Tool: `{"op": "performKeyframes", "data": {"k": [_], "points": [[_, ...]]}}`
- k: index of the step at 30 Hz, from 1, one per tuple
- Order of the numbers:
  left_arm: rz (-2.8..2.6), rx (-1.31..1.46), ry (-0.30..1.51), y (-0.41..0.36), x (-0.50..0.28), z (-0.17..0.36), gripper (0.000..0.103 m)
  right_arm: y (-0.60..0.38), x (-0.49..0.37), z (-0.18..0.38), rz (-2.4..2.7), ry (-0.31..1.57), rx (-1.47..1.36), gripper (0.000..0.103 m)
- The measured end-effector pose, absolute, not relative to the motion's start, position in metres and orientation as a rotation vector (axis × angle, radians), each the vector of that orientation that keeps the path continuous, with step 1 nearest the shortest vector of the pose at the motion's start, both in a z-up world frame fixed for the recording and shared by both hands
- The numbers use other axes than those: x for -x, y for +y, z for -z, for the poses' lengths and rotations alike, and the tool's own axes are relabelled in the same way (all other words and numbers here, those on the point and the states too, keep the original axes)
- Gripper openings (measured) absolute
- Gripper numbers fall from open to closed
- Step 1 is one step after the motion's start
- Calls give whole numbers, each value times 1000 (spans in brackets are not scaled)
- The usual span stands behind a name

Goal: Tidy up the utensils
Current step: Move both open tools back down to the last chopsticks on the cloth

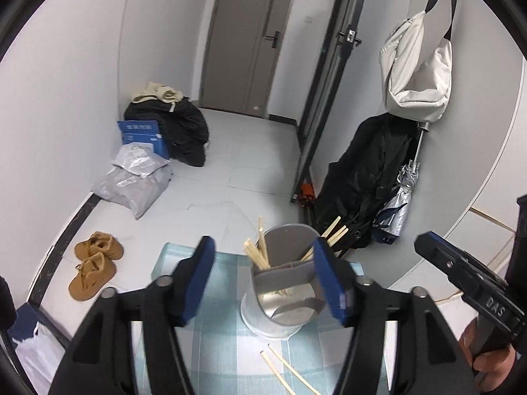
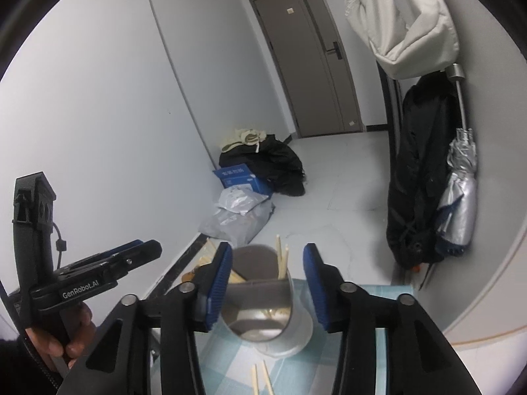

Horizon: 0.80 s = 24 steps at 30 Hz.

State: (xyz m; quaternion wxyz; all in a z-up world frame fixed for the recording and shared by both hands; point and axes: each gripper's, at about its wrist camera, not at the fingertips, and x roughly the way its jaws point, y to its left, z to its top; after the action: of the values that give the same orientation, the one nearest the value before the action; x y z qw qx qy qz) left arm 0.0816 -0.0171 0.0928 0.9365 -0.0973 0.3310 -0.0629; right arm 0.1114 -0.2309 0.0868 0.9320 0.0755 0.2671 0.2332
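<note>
A metal utensil holder (image 1: 283,302) with a grey divider stands on a pale blue checked cloth (image 1: 224,345). Several wooden chopsticks (image 1: 257,253) lean inside it. Two loose chopsticks (image 1: 290,372) lie on the cloth in front of it. My left gripper (image 1: 263,247) is open and empty, with the holder just beyond its right finger. My right gripper (image 2: 267,250) is open too, and the holder (image 2: 263,309) with its chopsticks (image 2: 282,256) shows between its fingers, untouched. The loose chopsticks (image 2: 262,378) lie below it. Each gripper shows at the edge of the other's view, held by a hand.
On the floor beyond the table lie brown shoes (image 1: 94,263), grey parcels (image 1: 135,181), a blue box (image 1: 141,133) and a pile of dark clothes (image 1: 178,128). A black coat (image 1: 365,181), a silver umbrella (image 1: 398,204) and a white bag (image 1: 418,72) hang at the right.
</note>
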Motion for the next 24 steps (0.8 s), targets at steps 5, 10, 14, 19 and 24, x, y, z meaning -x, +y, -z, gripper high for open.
{"op": "performKeyframes", "data": {"k": [5, 10, 14, 19, 24], "points": [[137, 173, 694, -18, -64, -89, 63, -228, -84, -76, -475, 547, -126, 57], [120, 214, 693, -14, -47, -80, 66, -226, -61, -58, -474, 557, -110, 67], [115, 213, 690, -14, -38, -71, 69, -224, -42, -44, -488, 553, -97, 72], [120, 243, 684, -9, -28, -51, 75, -224, -30, -23, -464, 570, -78, 79], [107, 263, 669, -1, -22, -25, 85, -219, -21, 2, -462, 609, -38, 79]]}}
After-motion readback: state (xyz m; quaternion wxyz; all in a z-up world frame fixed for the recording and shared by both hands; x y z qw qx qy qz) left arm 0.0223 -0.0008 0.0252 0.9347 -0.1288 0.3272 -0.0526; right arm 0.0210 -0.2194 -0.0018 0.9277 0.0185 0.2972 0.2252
